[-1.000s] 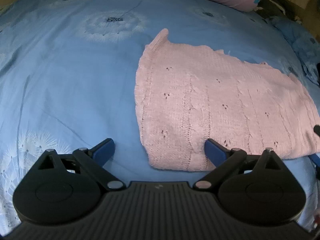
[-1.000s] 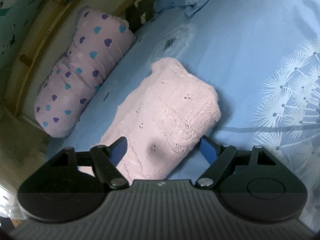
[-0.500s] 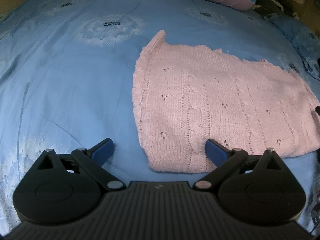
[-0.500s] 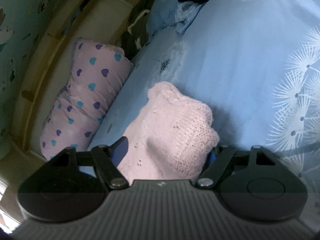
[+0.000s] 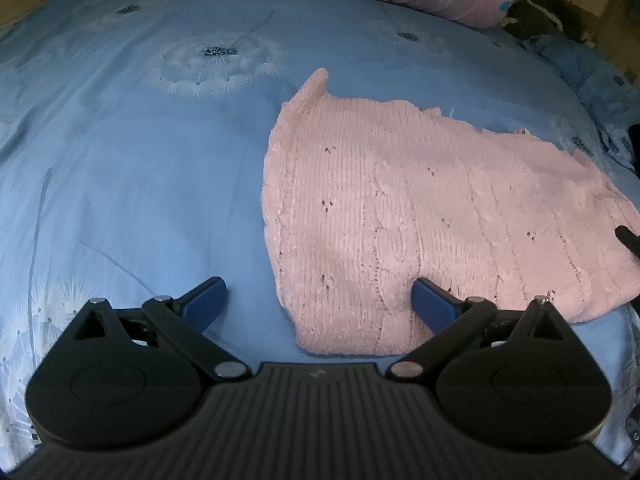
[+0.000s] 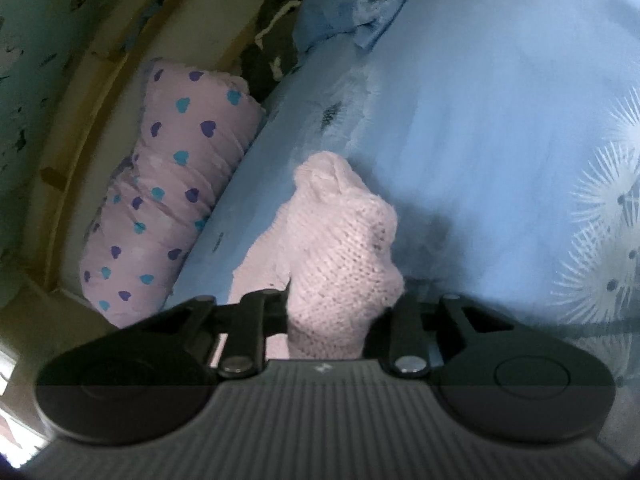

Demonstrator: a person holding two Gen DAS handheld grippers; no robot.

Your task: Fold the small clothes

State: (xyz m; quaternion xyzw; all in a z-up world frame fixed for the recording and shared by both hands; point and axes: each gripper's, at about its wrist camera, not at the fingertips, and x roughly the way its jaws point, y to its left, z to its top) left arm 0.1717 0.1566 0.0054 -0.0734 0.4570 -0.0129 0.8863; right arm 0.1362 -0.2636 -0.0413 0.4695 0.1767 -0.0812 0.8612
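1. Left wrist view: the left gripper [image 5: 318, 300] points steeply down at the bed [image 5: 120, 180], jaws wide apart and pressing on nothing. The pink knit [image 5: 400, 216] lies flat on the bed just ahead; its near corner sits between the jaws, toward the right one, whose blue pad overlaps the knit's near edge.

2. Right wrist view: the right gripper [image 6: 340, 312] points shallowly down along the bed, rolled so the bed runs slantwise. Its jaws are closing, with a bunched end of the knit [image 6: 340, 248] between them, humped up just ahead.

3. Hidden: the knit covers the right gripper's pads, so contact cannot be seen directly. In the left view the knit's far right end is cut by the frame edge, where a dark tip [image 5: 628, 240] pokes in; what it is I cannot tell. The right view is blurred.

4. A heart-print pillow [image 6: 168, 200] lies well beyond the jaws, left of the knit.

5. Since a second ago: the right jaws stood wide around a flat knit end; now they are nearly together and the end is gathered up. The left gripper has not moved.
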